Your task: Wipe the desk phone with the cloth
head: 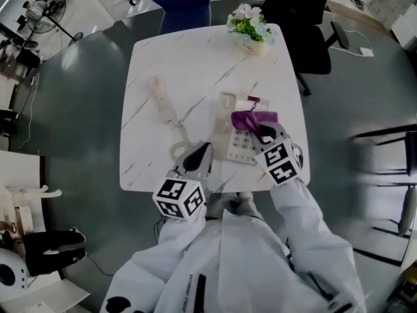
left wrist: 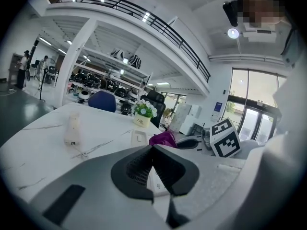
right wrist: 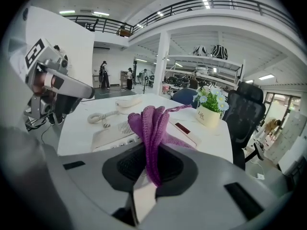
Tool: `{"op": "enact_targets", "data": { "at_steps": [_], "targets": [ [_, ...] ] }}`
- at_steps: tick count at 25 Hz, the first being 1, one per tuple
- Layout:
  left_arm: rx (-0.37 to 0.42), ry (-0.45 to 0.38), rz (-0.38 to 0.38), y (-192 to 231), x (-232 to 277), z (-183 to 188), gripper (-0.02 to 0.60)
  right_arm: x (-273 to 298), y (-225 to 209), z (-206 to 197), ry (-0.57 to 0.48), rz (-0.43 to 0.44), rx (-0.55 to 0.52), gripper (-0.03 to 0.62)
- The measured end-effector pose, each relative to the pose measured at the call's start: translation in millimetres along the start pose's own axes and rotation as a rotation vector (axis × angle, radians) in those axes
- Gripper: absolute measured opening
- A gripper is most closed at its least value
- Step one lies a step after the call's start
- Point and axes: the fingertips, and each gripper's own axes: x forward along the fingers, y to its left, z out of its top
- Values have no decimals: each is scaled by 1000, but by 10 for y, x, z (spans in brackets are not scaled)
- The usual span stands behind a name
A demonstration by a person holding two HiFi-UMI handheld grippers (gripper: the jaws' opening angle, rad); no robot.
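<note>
The beige desk phone base (head: 234,142) lies on the white marble table (head: 195,57), with its handset (head: 161,99) off the cradle to the left, joined by a coiled cord (head: 180,139). My right gripper (head: 264,133) is shut on a purple cloth (head: 253,119) and holds it over the phone's right side. In the right gripper view the cloth (right wrist: 152,123) stands bunched between the jaws of the right gripper (right wrist: 152,166), above the phone (right wrist: 115,134). My left gripper (head: 201,151) hovers at the phone's near left corner, shut and holding nothing (left wrist: 152,150).
A small flower pot (head: 251,32) stands at the table's far right edge. A black office chair (head: 306,18) and a blue chair (head: 184,2) sit beyond the table. The table's near edge (head: 215,186) is right in front of the person's body.
</note>
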Motion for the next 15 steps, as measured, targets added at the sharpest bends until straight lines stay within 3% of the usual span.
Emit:
{"op": "enact_targets", "data": {
  "at_steps": [15],
  "targets": [
    [-33,-9,51,-200,-199,-211,-2,-140,327,-203,18,85,-14,41]
  ]
}}
